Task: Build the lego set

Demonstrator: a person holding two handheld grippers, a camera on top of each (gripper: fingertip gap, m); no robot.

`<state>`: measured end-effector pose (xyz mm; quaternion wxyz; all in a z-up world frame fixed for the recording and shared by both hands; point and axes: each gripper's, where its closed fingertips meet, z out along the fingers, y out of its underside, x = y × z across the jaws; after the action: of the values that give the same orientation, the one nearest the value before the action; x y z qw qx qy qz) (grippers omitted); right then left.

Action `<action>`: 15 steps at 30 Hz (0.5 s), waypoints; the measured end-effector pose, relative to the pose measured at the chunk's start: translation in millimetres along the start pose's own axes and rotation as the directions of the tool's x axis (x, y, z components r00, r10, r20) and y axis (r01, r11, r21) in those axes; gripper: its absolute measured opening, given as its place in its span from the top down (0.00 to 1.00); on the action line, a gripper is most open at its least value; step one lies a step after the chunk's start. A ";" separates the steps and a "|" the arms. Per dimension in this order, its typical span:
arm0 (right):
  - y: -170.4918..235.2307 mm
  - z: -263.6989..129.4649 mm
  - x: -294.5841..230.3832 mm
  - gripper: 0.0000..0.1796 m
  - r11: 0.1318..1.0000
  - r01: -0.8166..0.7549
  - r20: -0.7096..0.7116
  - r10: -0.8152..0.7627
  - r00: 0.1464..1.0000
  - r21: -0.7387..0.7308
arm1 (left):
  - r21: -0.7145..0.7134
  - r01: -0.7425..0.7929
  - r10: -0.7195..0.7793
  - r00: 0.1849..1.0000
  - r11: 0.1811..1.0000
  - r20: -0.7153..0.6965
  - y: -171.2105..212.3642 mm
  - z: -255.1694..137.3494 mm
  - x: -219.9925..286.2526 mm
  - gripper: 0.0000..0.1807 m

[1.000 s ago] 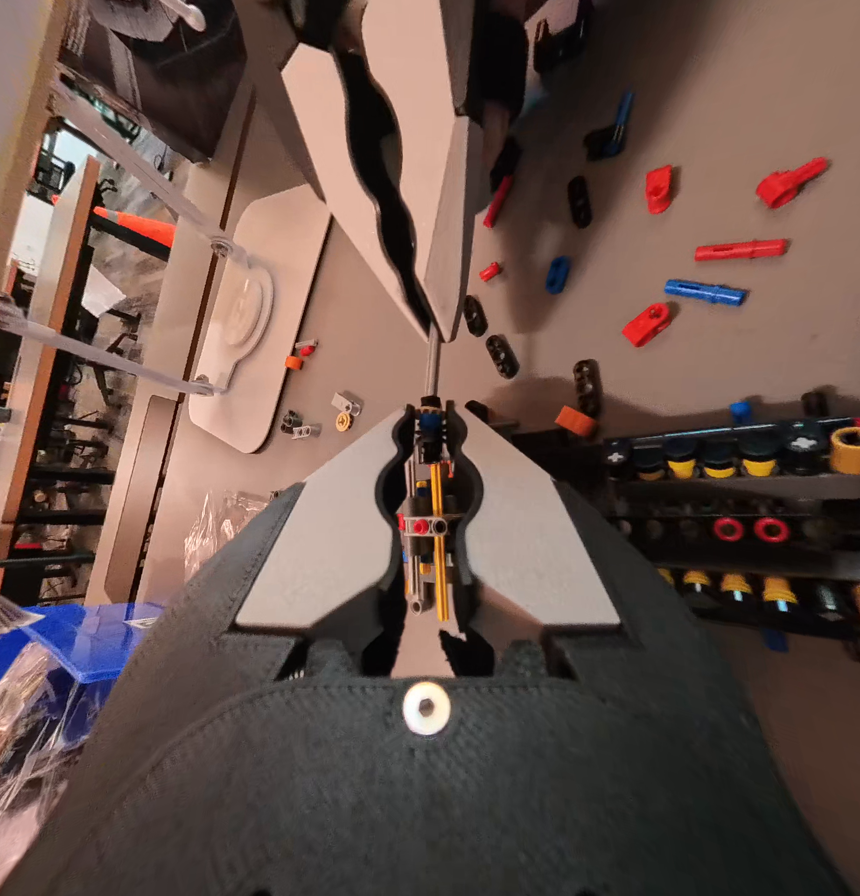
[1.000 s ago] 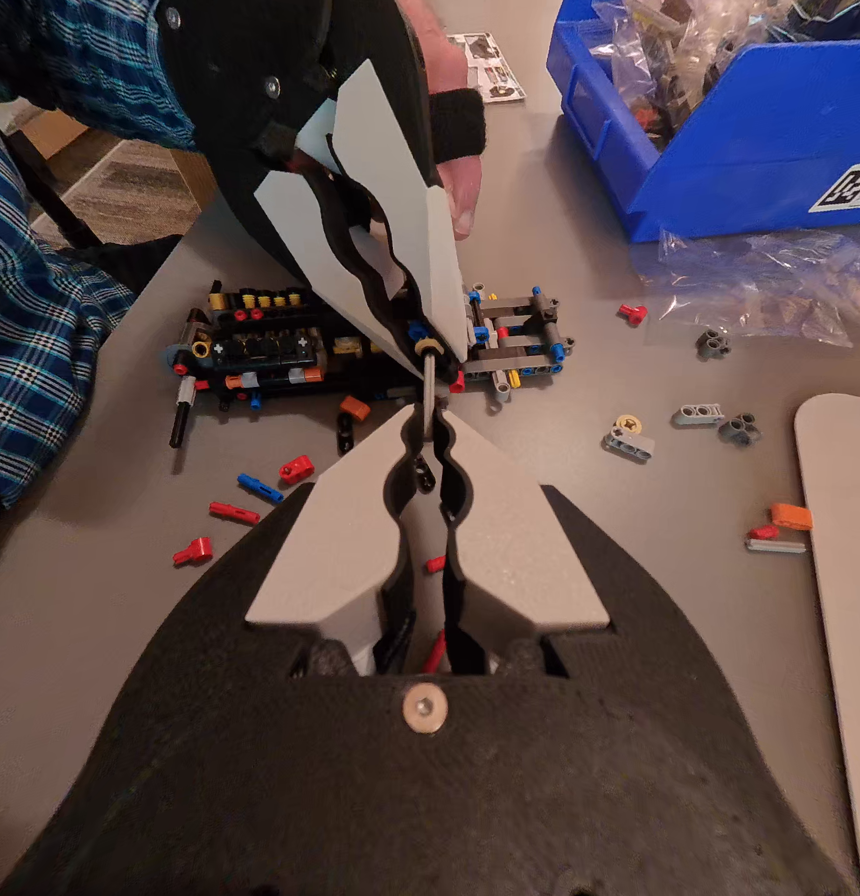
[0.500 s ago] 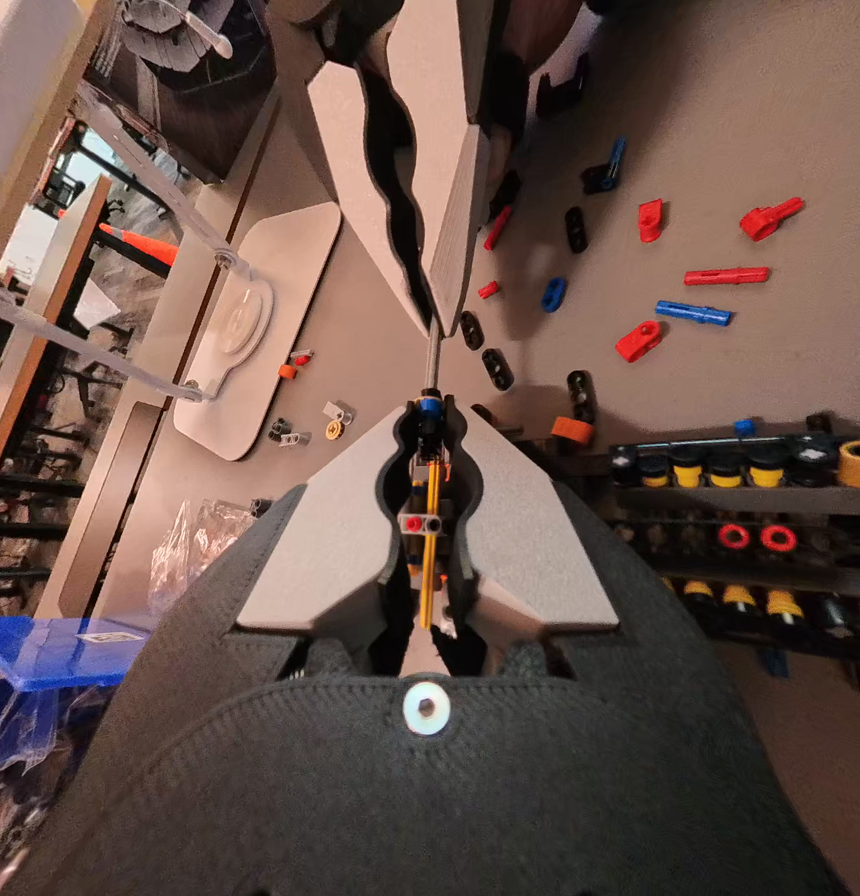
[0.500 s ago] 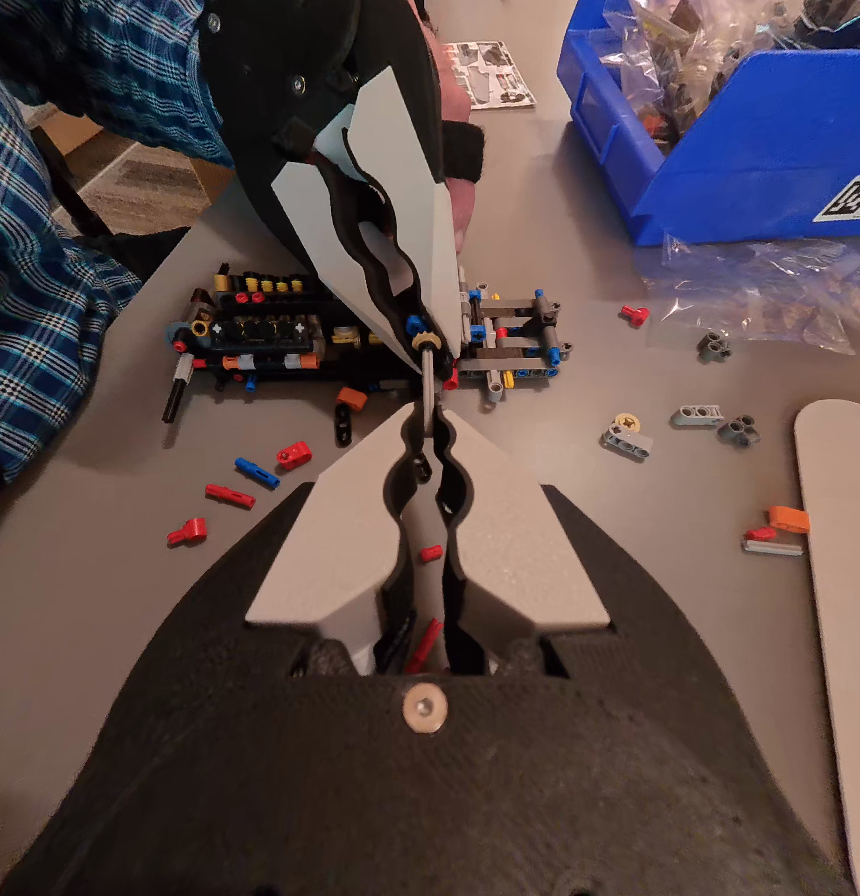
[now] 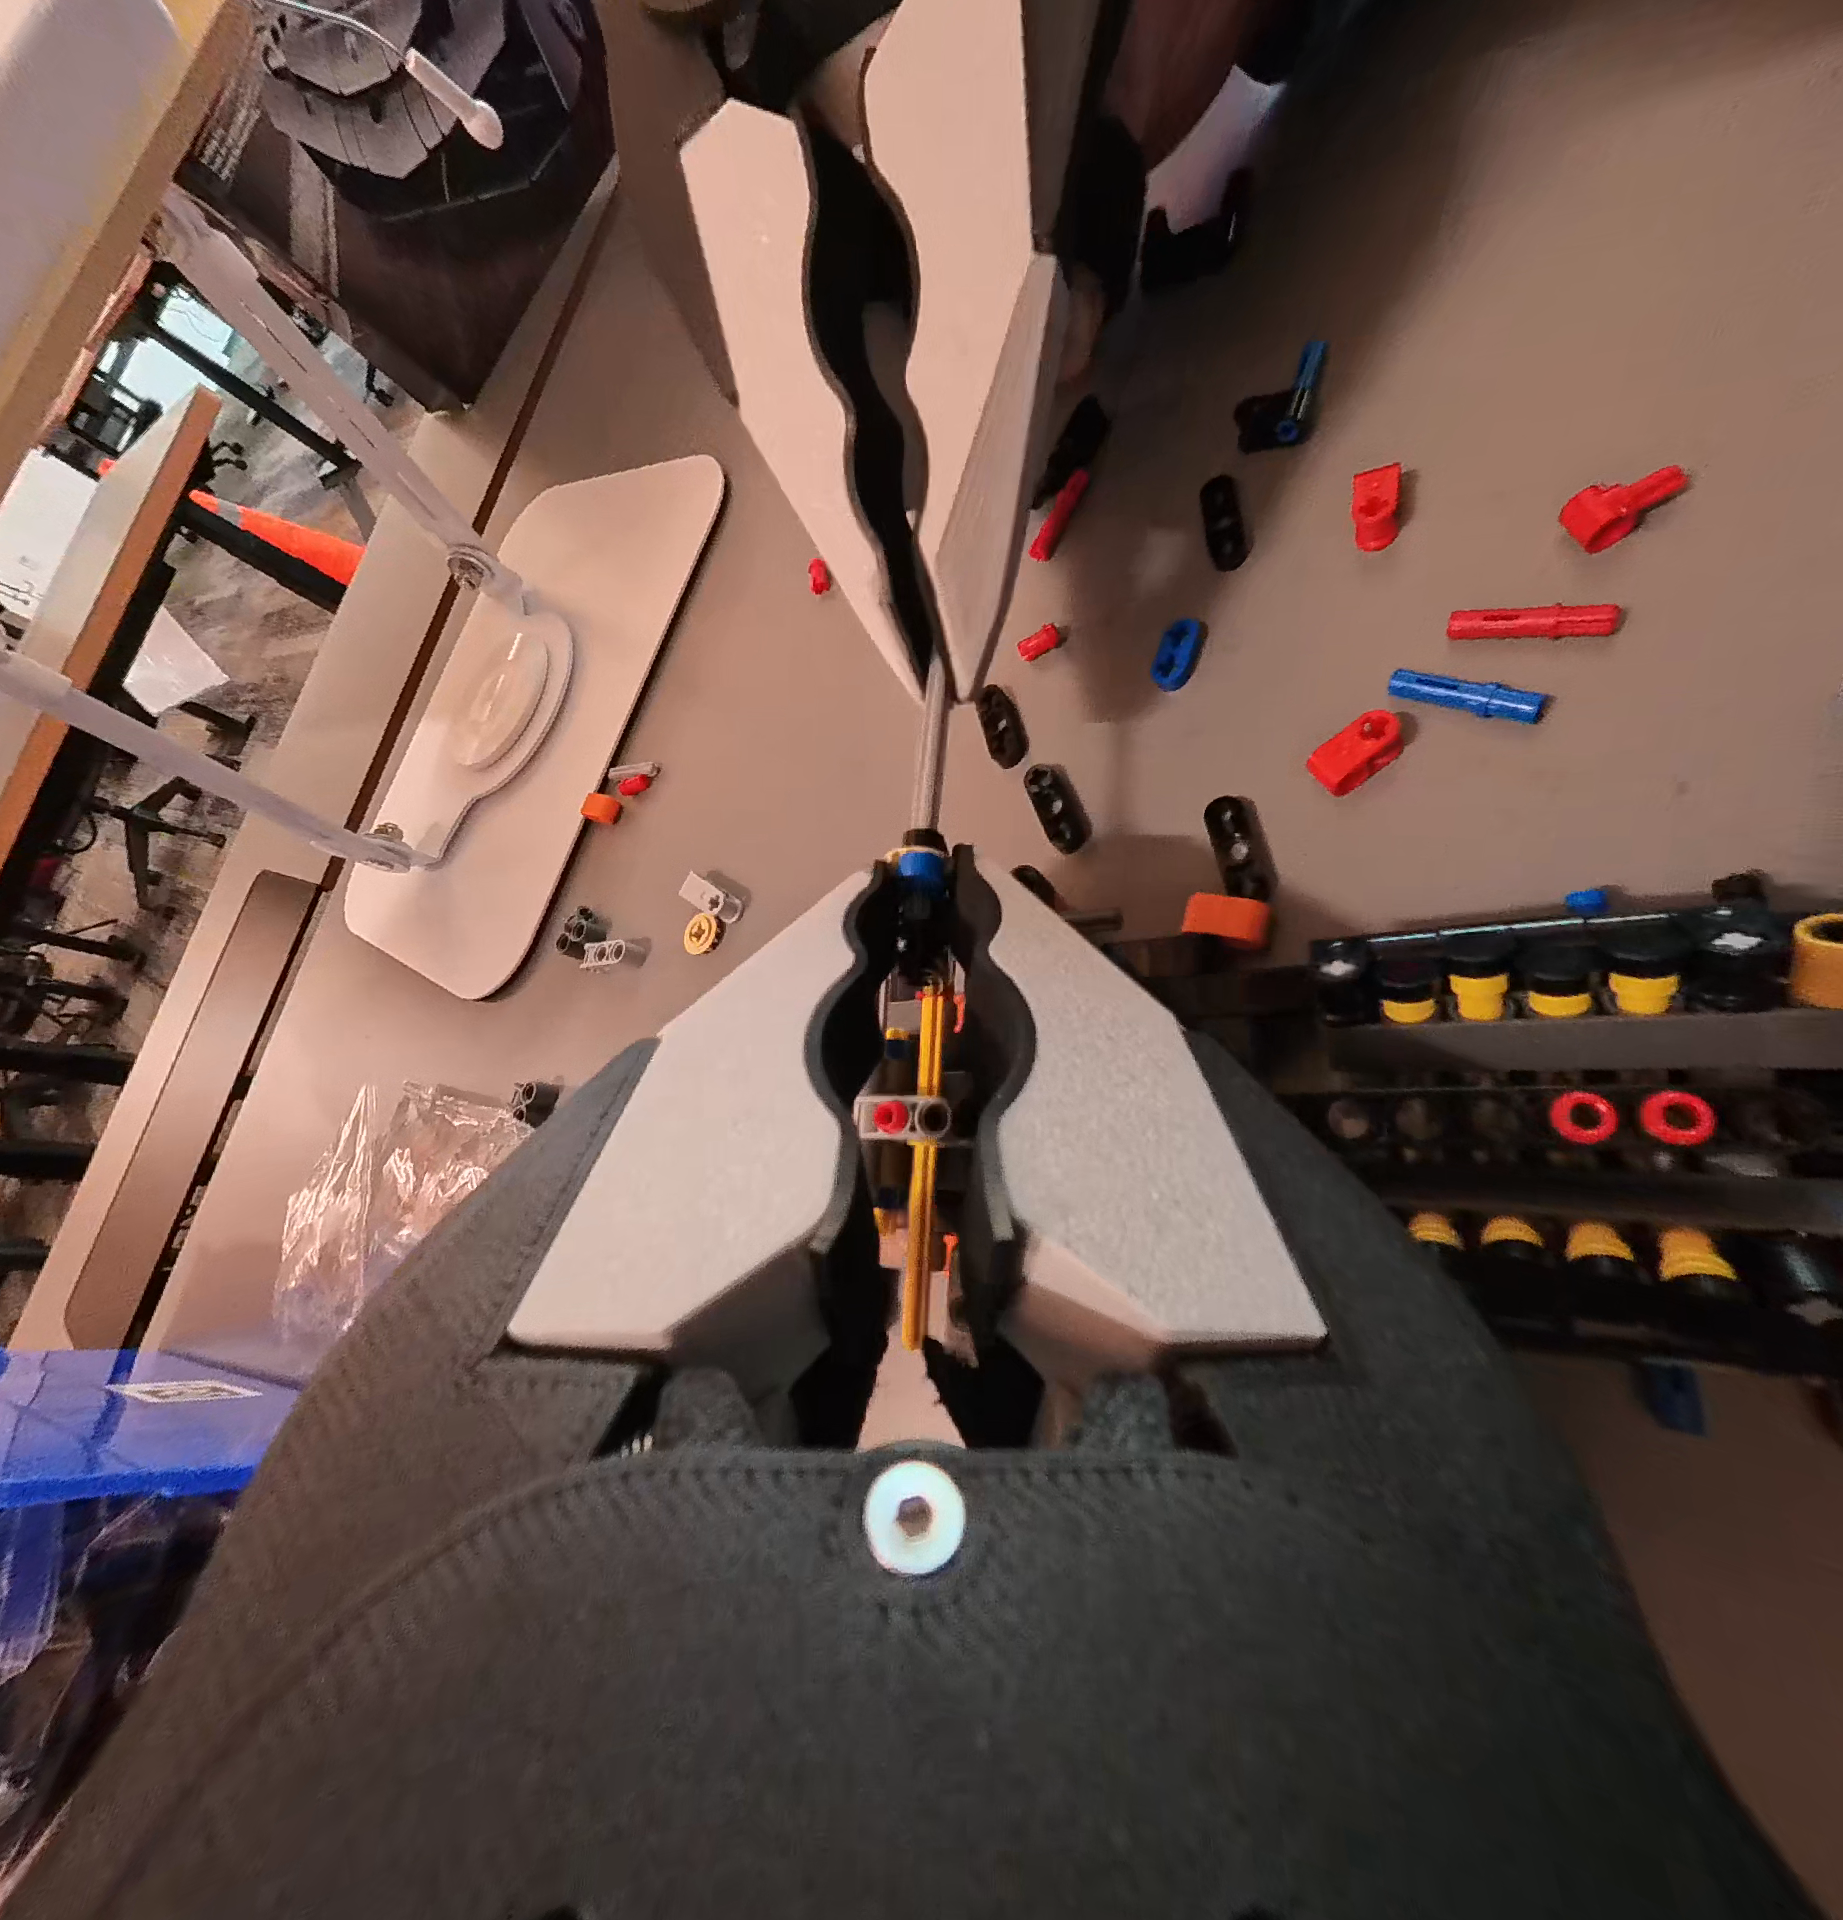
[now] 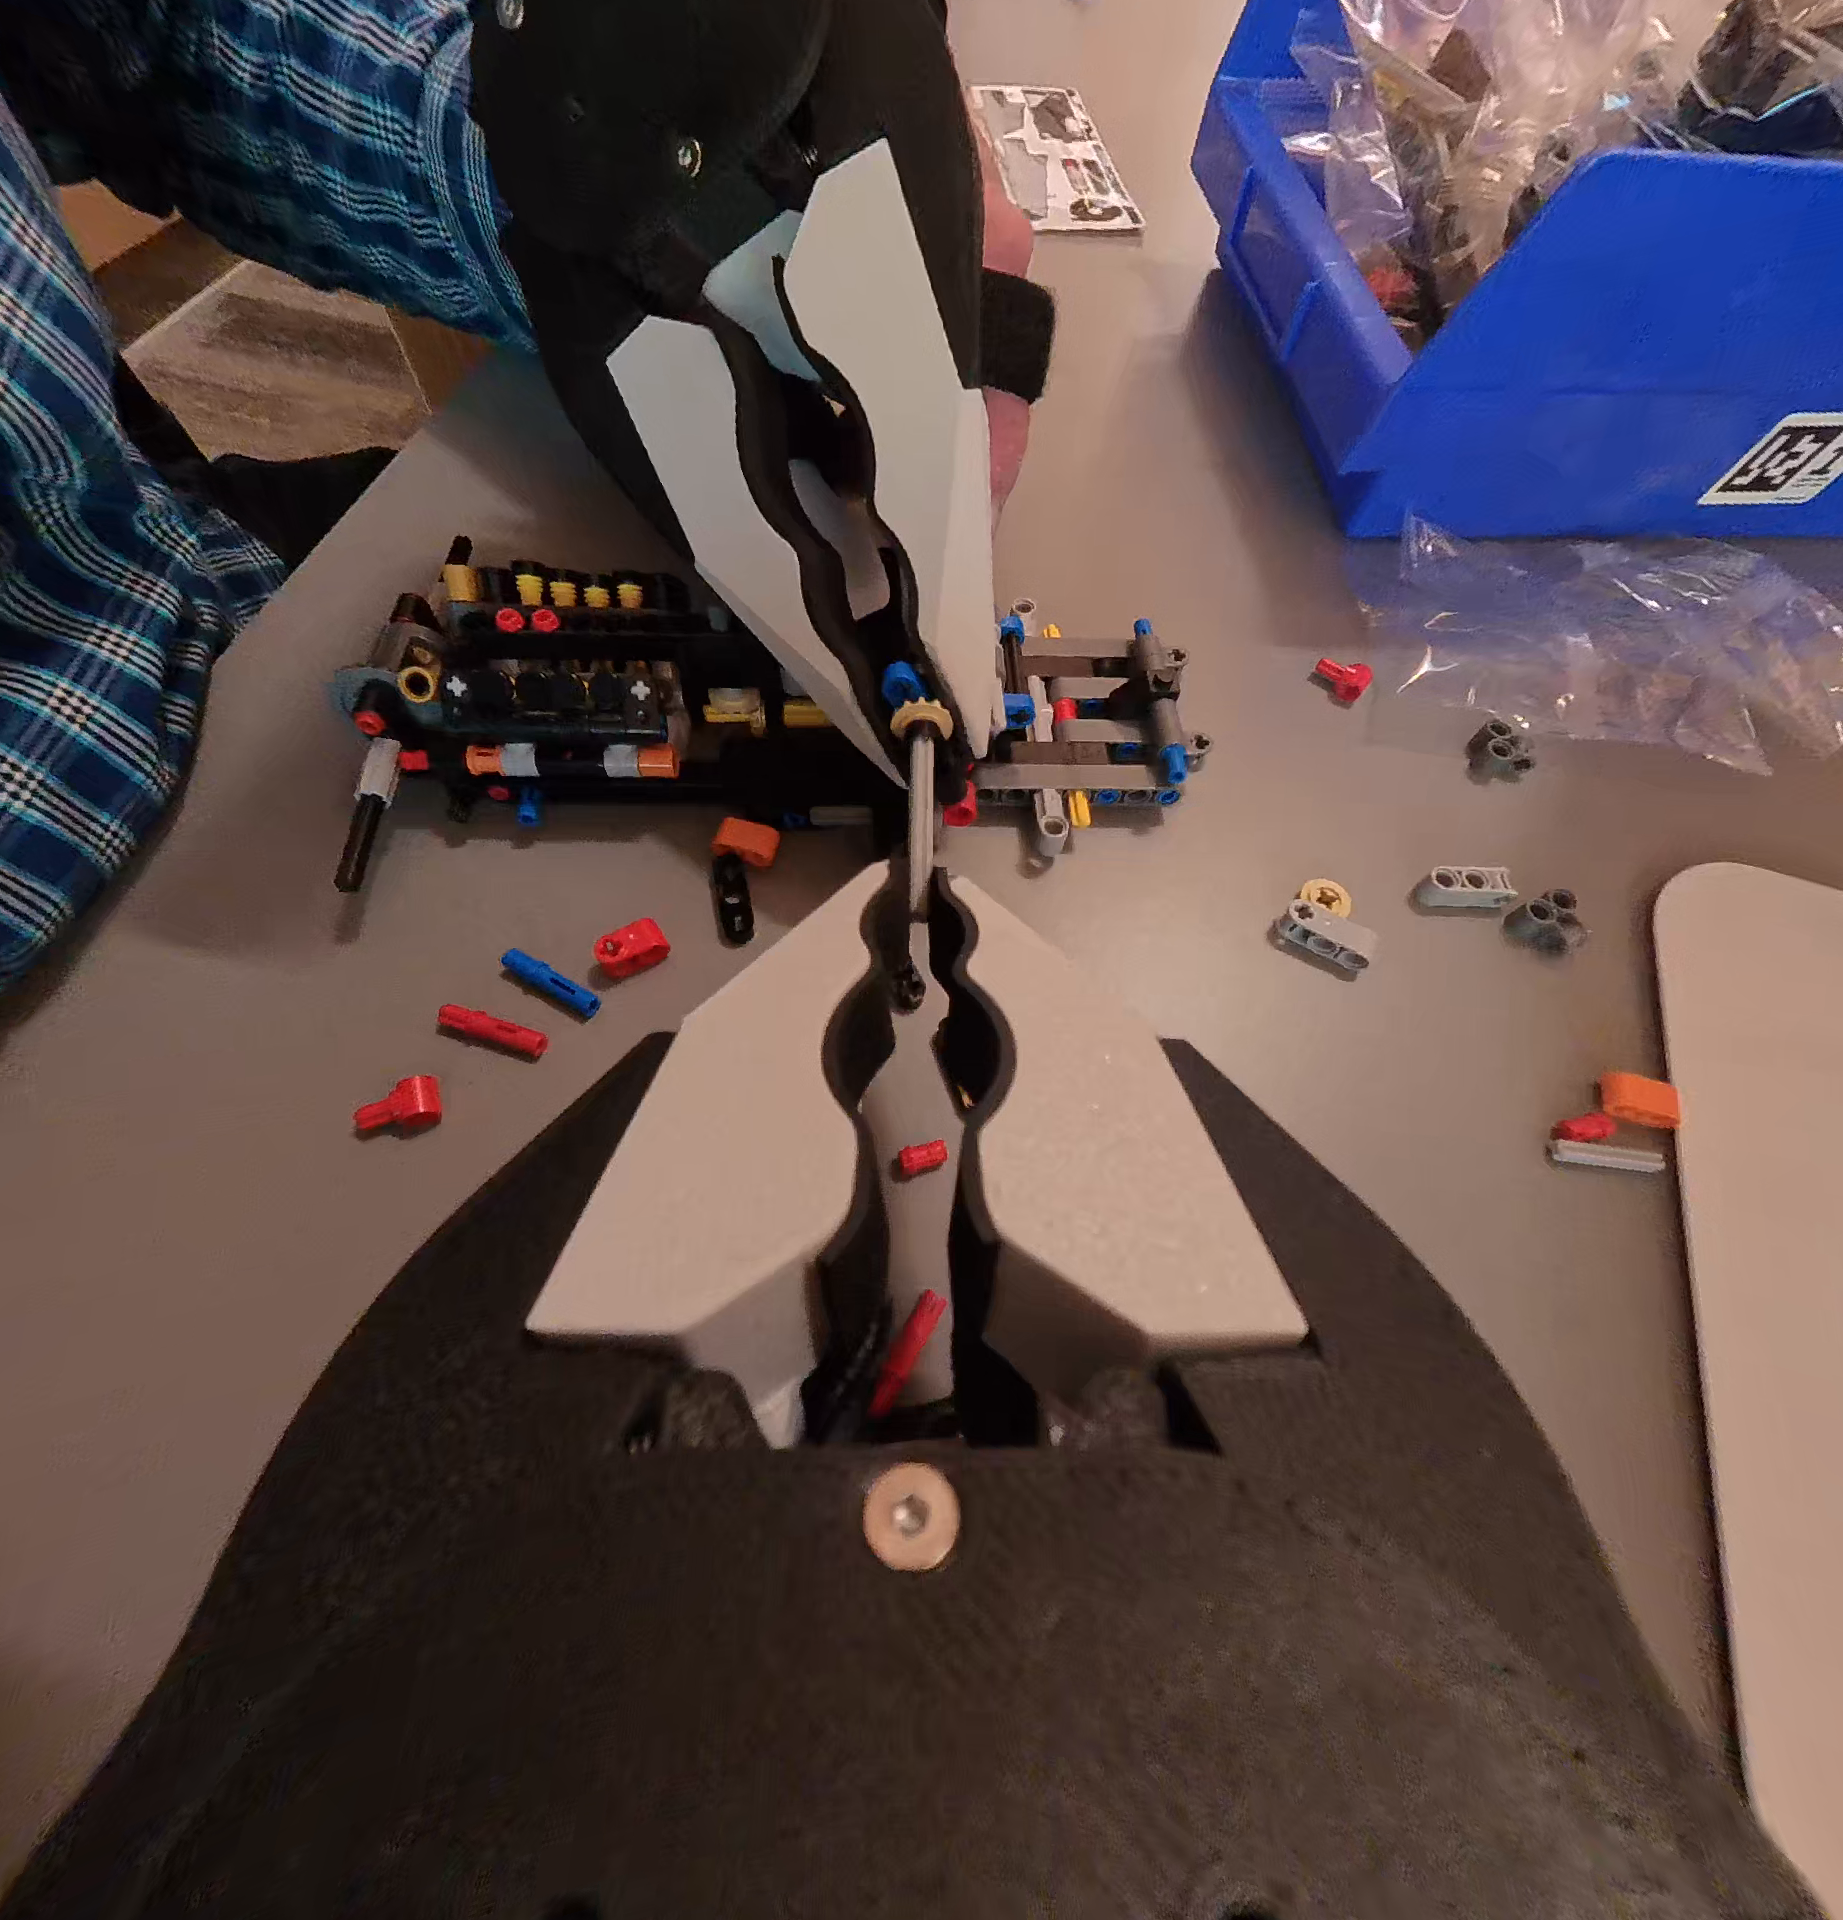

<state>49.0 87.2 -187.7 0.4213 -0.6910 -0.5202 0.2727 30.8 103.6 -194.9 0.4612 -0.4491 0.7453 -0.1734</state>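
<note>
Both hand-held grippers meet tip to tip over the worktop (image 6: 221, 1351): the left hand-held gripper (image 5: 922, 883) is clamped on a small assembly (image 5: 922, 1112) of grey, yellow and blue pieces, and the right hand-held gripper (image 6: 922, 883) is pinched narrow on the far end of a grey axle (image 5: 932, 758). This axle runs straight between them, along both sets of fingers (so the coming move looks like a push along that line). How deep it sits is hidden by the jaws. Farther off lies the black chassis (image 6: 584, 696).
</note>
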 end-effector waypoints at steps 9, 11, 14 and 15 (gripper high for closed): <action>0.1 13.2 0.6 1.00 0.988 0.102 -0.065 -0.110 0.992 -0.112 | -0.078 0.031 -0.036 0.997 0.997 -0.073 3.1 4.7 0.5 0.94; -1.5 16.0 3.8 1.00 0.986 0.109 -0.087 -0.120 0.989 -0.124 | -0.080 0.041 -0.048 0.995 0.996 -0.085 2.8 5.2 0.1 0.94; 0.3 18.0 5.9 1.00 0.985 0.092 -0.088 -0.105 0.991 -0.143 | -0.088 0.034 -0.041 0.996 0.996 -0.084 3.6 5.2 -0.2 0.95; -0.1 18.1 6.2 1.00 0.987 0.076 -0.083 -0.088 0.993 -0.140 | -0.085 0.041 -0.049 0.995 0.996 -0.084 3.6 5.2 -0.5 0.94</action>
<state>36.1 98.4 -196.2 0.4068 -0.7076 -0.5464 0.1879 33.4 106.8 -199.7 0.4055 -0.4767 0.7608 -0.1719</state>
